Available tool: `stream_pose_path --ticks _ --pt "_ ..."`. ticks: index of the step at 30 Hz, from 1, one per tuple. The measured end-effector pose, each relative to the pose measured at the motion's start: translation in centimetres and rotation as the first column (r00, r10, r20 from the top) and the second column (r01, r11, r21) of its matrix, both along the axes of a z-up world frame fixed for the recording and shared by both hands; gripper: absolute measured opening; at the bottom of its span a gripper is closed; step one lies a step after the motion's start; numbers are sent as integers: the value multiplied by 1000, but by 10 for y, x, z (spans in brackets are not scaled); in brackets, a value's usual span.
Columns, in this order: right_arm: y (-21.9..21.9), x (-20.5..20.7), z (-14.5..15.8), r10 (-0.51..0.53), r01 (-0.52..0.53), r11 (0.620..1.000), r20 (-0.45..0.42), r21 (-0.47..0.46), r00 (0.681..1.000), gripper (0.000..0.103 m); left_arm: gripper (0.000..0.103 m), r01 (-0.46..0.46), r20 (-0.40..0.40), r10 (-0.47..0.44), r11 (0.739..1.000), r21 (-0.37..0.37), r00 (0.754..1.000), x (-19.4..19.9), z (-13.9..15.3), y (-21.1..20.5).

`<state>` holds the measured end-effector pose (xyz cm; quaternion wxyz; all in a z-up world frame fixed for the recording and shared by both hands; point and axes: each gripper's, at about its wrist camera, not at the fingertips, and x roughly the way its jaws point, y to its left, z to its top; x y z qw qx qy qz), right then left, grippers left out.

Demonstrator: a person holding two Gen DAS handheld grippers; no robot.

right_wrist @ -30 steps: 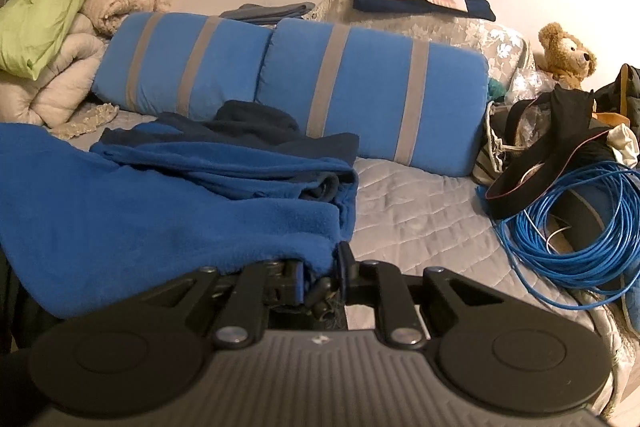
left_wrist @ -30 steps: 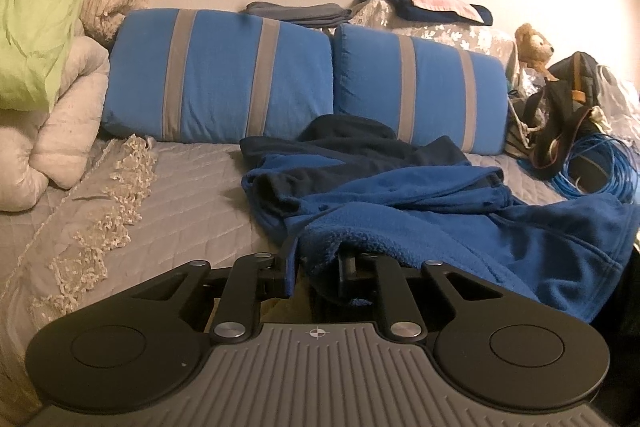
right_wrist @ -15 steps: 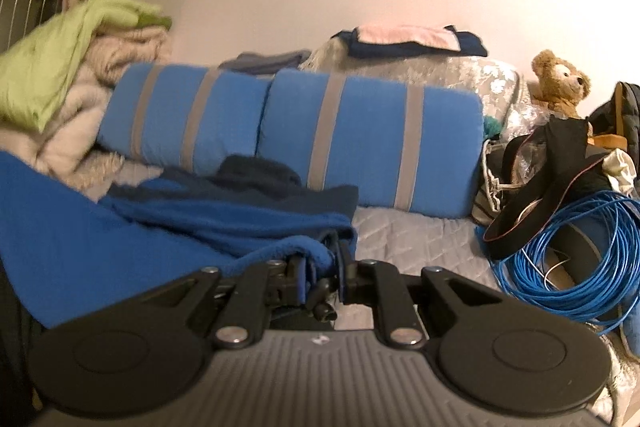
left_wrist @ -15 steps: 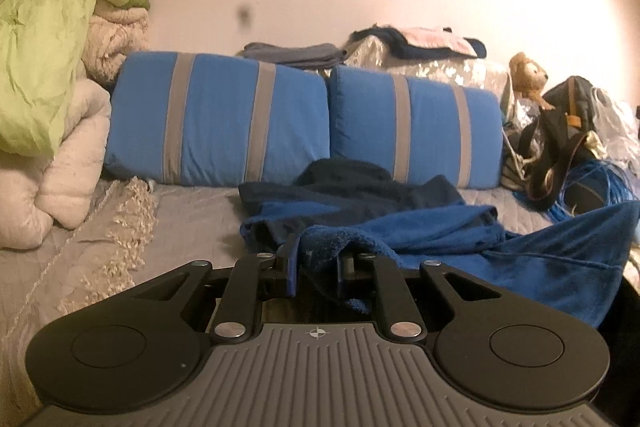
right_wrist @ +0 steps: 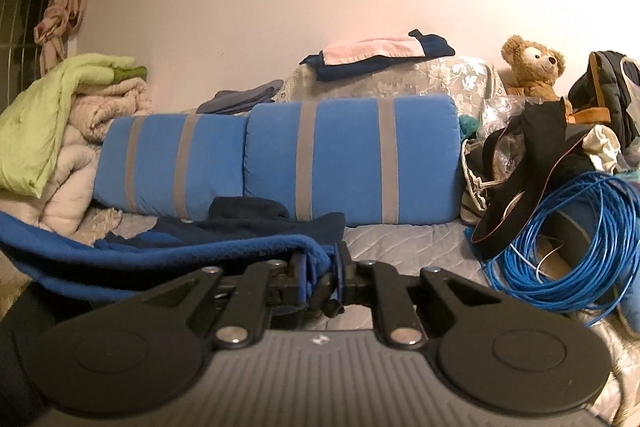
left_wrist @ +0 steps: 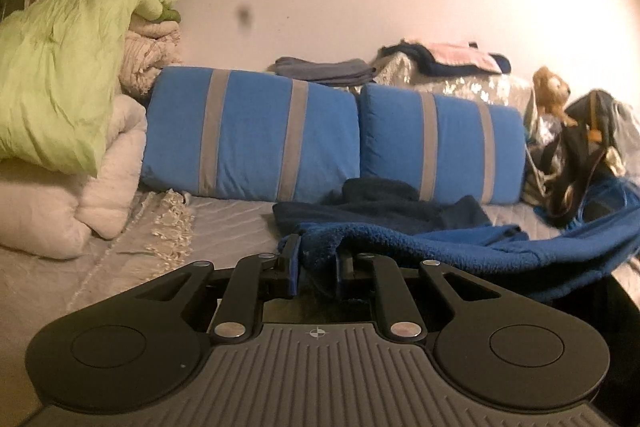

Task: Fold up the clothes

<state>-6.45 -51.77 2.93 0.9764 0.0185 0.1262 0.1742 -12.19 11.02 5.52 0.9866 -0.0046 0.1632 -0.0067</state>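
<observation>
A blue fleece garment (left_wrist: 460, 251) with a dark navy lining hangs stretched above the grey quilted bed (left_wrist: 224, 223). My left gripper (left_wrist: 316, 255) is shut on one bunched edge of it, the cloth draping away to the right. In the right wrist view the same blue fleece garment (right_wrist: 160, 255) runs off to the left, and my right gripper (right_wrist: 320, 267) is shut on its other edge. The garment's far, dark part still lies on the bed in front of the pillows.
Two blue pillows with grey stripes (left_wrist: 256, 143) (right_wrist: 352, 155) lean against the wall. Folded blankets and a green quilt (left_wrist: 60, 99) pile at the left. A coil of blue cable (right_wrist: 568, 247), bags and a teddy bear (right_wrist: 532, 67) crowd the right side.
Both grippers have risen with the fleece held in them, lifting its near edge off the bed. The views now look more level, showing more wall and less bed.
</observation>
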Motion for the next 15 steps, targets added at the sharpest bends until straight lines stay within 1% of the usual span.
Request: stream_pose_path --ticks 3,6,8,11,14,15 --pt "-5 -3 5 6 -7 1000 -43 -22 999 13 16 17 -74 -15 999 27 997 -3 9 -3" --pt "-10 3 9 7 -14 998 -126 -53 992 13 16 52 -172 -42 997 54 984 1 17 -4" --pt "-10 11 14 12 -26 997 -183 -74 983 13 16 62 -232 -46 996 63 972 7 20 -4" --pt "-7 23 25 27 -54 994 -262 -99 965 13 16 81 -303 -47 992 100 952 19 26 -5" --pt "-3 38 38 36 -81 990 -345 -117 938 13 17 100 -375 -51 988 114 926 31 31 -4" --pt "-2 45 43 41 -95 988 -379 -124 925 13 17 110 -399 -57 988 112 915 36 33 -2"
